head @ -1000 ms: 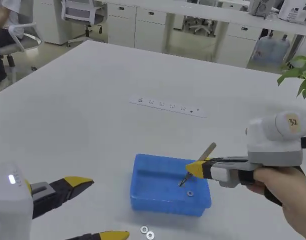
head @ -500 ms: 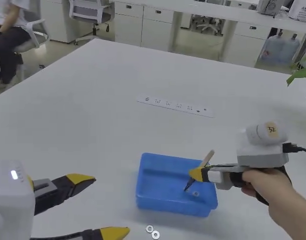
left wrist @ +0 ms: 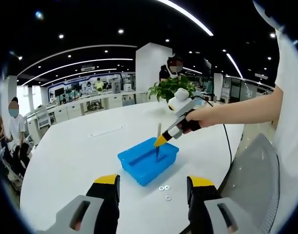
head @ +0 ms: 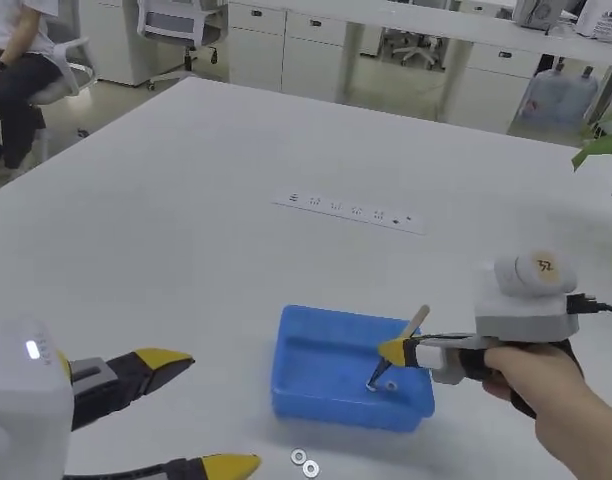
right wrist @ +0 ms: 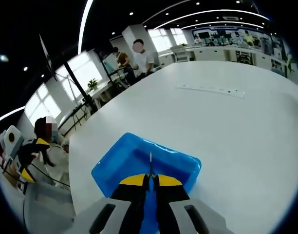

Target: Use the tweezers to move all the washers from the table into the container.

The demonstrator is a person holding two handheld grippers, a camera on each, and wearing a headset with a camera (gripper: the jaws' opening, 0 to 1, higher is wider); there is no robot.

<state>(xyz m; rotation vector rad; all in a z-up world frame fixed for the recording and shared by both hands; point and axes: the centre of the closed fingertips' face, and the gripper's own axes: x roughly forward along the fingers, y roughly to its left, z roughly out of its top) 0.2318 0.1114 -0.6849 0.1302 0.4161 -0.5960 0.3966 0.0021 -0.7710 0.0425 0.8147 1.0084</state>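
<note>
A blue container sits on the white table near its front edge. My right gripper is shut on a pair of tweezers, whose tip points down inside the container close to a small washer. In the right gripper view the tweezers stick out between the closed jaws over the container. Two washers lie on the table just in front of the container. My left gripper is open at the lower left, apart from them. The left gripper view shows the washers ahead of the open left gripper.
A flush power strip lies in the table's middle. A potted plant stands at the right edge. A person sits on a chair beyond the table's far left, and cabinets line the back.
The tweezers' tip has dipped a little lower into the container with my right gripper. The left gripper and the two washers on the table have stayed put.
</note>
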